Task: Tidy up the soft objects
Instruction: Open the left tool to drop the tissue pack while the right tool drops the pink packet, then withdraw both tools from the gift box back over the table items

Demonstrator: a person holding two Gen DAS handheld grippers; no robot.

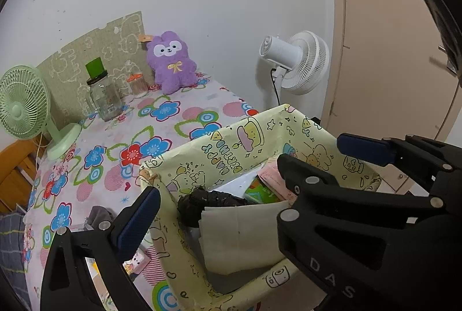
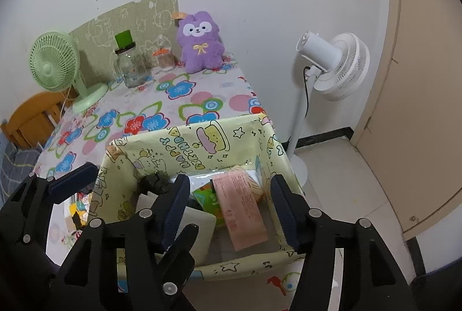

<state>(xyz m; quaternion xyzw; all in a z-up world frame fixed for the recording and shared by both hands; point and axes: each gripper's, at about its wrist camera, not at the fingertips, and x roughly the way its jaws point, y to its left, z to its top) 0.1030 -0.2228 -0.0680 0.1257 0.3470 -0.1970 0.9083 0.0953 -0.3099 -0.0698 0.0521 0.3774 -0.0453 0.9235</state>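
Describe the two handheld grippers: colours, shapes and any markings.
Both are black plastic. The left gripper and right gripper each have two tapering fingers with dark blue pads inside, cut-out triangular openings and round silver pivot pins. White letters "DAS" mark one arm. No cables, sleeves or hands show.

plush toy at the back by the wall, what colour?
Purple plush toy, white face patch, yellow bow; clearest in the right wrist view.

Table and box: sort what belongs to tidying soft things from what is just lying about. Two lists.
Belongs to the job:
- yellow cartoon box
- pink packet in the box
- black bag in the box
- purple plush toy by the wall
- left gripper, open
- right gripper, open over the box

Just lying about:
- green desk fan
- glass jar
- white standing fan
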